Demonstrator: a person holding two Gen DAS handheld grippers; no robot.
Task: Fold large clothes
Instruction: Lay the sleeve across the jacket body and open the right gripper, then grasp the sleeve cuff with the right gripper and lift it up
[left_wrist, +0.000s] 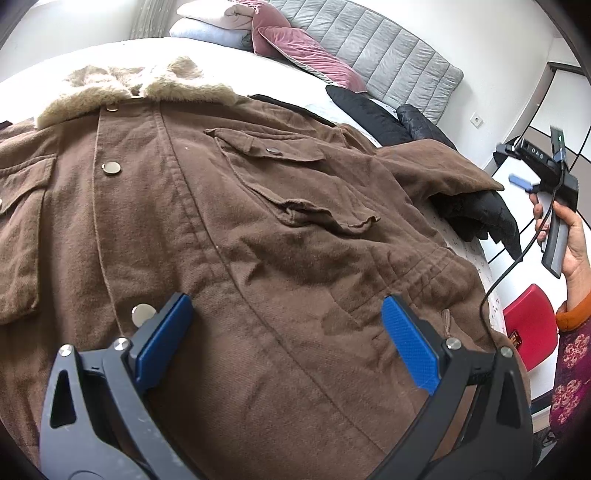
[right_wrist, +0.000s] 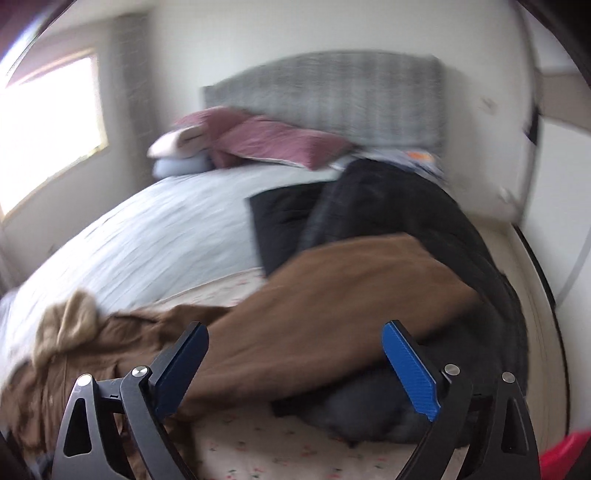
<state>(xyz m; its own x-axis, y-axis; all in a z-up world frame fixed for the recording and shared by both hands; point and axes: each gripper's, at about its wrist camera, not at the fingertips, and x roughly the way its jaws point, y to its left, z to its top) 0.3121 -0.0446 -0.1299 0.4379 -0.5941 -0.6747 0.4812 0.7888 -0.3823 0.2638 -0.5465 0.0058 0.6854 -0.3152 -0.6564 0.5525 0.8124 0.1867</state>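
A large brown coat (left_wrist: 258, 221) with a pale fur collar (left_wrist: 129, 92) lies front up and buttoned across the bed. My left gripper (left_wrist: 288, 332) hovers open over its lower front, with nothing between the blue pads (left_wrist: 410, 343). At the right edge of the left wrist view, a person's hand (left_wrist: 569, 243) holds the other gripper's handle in the air beside the bed. The right wrist view is blurred. In it my right gripper (right_wrist: 291, 362) stands open and empty above the coat's brown sleeve (right_wrist: 351, 288), which lies spread out to the side over a black jacket (right_wrist: 406, 206).
The bed's white cover (right_wrist: 166, 229) stretches behind the coat. Pink pillows (left_wrist: 303, 51) lean on a grey padded headboard (left_wrist: 388, 51). The black jacket (left_wrist: 369, 110) lies at the bed's right side. A red object (left_wrist: 532, 325) sits on the floor by the bed edge.
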